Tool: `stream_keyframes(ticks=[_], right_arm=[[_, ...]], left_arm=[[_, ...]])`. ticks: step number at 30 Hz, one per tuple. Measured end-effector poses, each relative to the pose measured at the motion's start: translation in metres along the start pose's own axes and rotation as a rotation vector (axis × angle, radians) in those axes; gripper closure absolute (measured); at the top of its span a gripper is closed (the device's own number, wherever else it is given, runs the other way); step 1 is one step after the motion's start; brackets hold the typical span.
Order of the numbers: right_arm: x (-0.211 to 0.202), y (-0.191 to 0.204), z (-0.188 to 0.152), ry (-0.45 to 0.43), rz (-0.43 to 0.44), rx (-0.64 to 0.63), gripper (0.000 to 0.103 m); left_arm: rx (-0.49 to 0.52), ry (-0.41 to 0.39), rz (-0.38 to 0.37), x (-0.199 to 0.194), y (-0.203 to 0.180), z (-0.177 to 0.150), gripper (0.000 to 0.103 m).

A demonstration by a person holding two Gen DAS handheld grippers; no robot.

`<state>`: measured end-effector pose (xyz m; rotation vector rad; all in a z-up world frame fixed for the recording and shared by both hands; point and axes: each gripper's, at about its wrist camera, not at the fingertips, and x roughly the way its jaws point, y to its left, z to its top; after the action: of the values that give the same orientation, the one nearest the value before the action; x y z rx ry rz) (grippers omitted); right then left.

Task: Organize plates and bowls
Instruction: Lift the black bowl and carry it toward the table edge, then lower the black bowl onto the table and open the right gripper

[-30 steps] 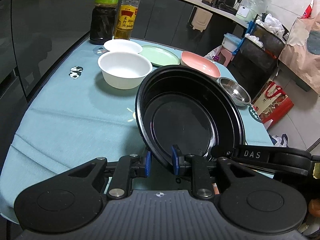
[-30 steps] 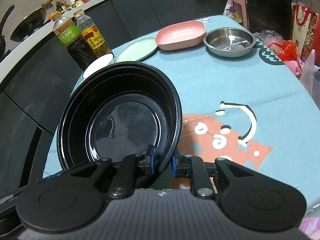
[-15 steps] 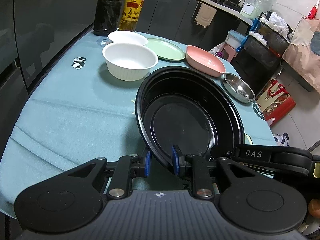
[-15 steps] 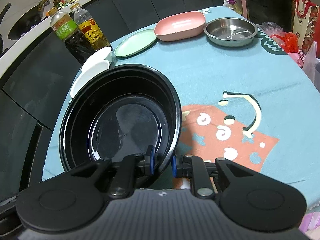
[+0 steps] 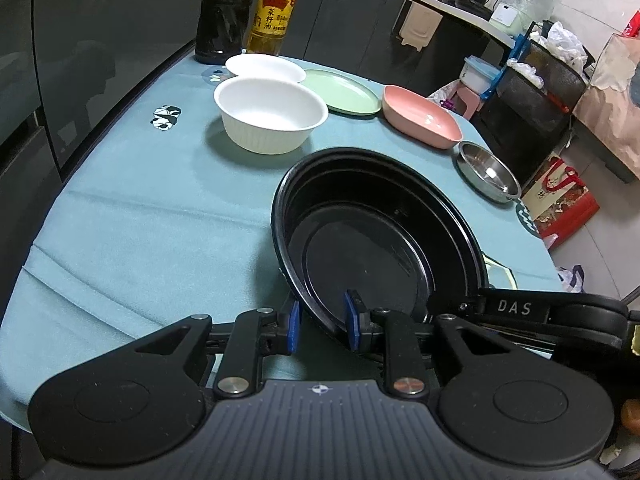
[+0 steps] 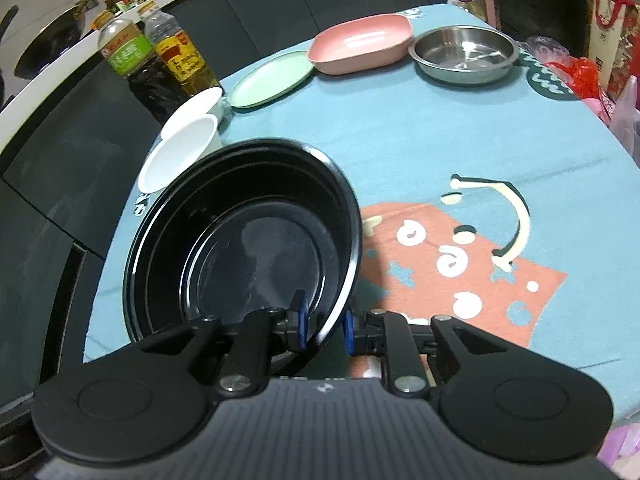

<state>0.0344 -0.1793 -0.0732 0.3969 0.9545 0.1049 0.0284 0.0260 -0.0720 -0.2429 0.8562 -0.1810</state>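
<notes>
I have the black bowl (image 5: 376,240) gripped from two sides at once: my left gripper (image 5: 322,326) straddles its near rim, one blue pad inside the wall and one outside, and my right gripper (image 6: 324,326) does the same on the opposite part of the rim. Both pairs of fingers are narrow, pinched on the thin wall. I judge the two-handed hold is there because the bowl is wide and light, and a single pinch on the lip would let it tip.

In the left wrist view the bowl sits at about 5 o'clock, tilted and seemingly just off the teal tablecloth (image 5: 140,220). The white bowl (image 5: 270,114) lies at 11 o'clock from it, well apart, with a white plate (image 5: 264,67) just behind, nearly touching. The green plate (image 5: 340,92) sits at 12 o'clock, the pink dish (image 5: 420,116) at 1 o'clock, the steel bowl (image 5: 488,170) at 2 o'clock. Two bottles (image 5: 248,8) stand at the far edge.

The dishes form a loose row along the far side, so I judge the black bowl belongs near the white bowl, possibly nested under it as the bigger one.
</notes>
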Motion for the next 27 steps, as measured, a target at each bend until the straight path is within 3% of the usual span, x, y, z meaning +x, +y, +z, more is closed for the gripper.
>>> stream_keyframes(ticks=[7, 11, 27], right_arm=[[-0.003, -0.001, -0.001, -0.010, 0.010, 0.000, 0.096], [-0.004, -0.002, -0.001, -0.023, 0.011, 0.014, 0.075], [-0.020, -0.005, 0.001, -0.167, 0.044, -0.002, 0.070]], left_arm=[[-0.010, -0.015, -0.003, -0.003, 0.002, 0.000, 0.082], [-0.018, -0.023, -0.016, -0.005, 0.005, 0.000, 0.082], [-0.027, -0.121, -0.026, -0.026, 0.015, 0.008, 0.072]])
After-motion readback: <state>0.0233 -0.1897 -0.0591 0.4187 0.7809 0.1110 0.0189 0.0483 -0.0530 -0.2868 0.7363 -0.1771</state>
